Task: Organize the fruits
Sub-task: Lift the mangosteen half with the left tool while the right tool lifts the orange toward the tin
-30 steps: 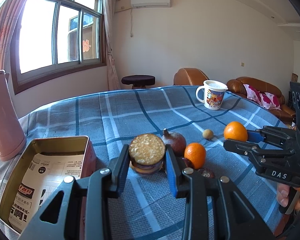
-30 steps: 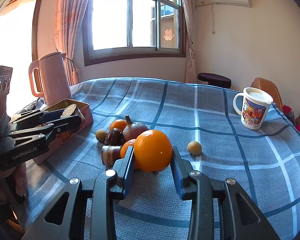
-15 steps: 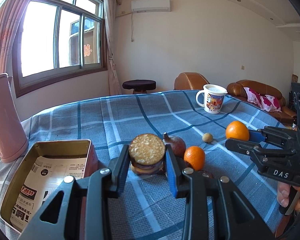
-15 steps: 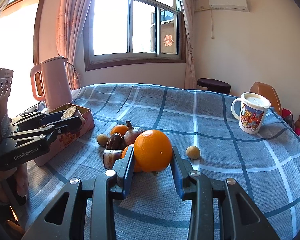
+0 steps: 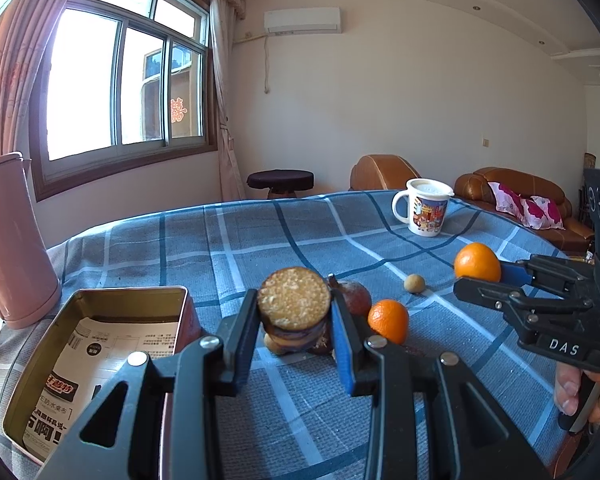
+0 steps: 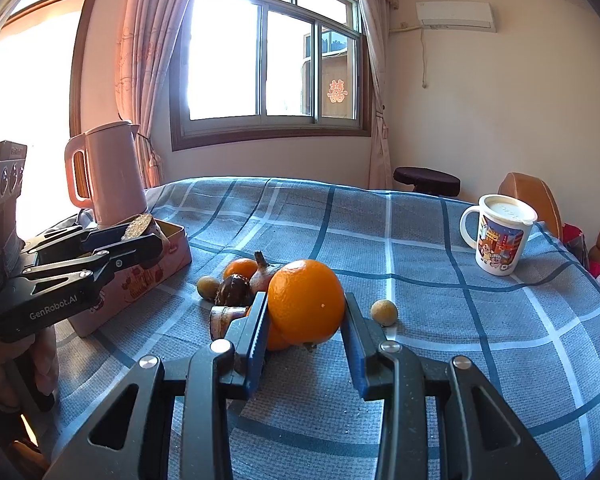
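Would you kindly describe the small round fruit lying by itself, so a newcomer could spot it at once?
Start at the blue checked tablecloth and find the white cartoon mug at its far right. Nearer the camera than the mug lies a small tan fruit on bare cloth. Unlike the fruit pile to its left, it touches nothing, and it is far smaller than the oranges.

My two wrist cameras look forward along my tongs, low over the counter (image 5: 260, 232), sharing the mug (image 5: 426, 212) and window (image 6: 272, 60).
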The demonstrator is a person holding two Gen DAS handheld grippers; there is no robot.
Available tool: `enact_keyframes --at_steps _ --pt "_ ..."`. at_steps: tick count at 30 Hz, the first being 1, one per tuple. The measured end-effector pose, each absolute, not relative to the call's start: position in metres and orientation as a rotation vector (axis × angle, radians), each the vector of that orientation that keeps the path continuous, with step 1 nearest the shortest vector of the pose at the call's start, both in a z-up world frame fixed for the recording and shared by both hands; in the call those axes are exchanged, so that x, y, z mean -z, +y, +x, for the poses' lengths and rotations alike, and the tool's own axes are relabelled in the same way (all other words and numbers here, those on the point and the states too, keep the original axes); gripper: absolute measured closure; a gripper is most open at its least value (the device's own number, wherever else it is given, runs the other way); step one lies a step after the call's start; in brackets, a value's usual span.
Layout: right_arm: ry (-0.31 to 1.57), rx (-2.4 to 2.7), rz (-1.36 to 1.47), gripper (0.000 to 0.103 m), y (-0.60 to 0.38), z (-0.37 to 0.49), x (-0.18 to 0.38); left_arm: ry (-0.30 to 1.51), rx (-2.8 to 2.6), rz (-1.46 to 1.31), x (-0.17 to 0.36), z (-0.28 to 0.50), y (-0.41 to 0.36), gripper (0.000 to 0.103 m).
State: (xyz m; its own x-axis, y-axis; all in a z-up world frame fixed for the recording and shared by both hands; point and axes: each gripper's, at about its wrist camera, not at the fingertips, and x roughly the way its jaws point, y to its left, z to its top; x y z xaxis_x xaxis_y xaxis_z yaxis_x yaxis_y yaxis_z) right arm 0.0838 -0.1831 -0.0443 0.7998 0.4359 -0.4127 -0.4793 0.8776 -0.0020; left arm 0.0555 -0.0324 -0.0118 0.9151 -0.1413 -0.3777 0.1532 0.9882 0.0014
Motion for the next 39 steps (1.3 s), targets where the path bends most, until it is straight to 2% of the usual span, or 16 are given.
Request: enact_keyframes --at_steps 28,39 --pt "0.304 -0.475 -0.117 0.066 -0.184 0.067 0.037 0.278 0.112 0.054 0.005 0.034 -0.034 0.067" --pt "0.298 -0.564 -0.153 0.066 -0.146 0.061 0.024 0.289 0.055 0.052 0.0 0.027 -0.01 0.067"
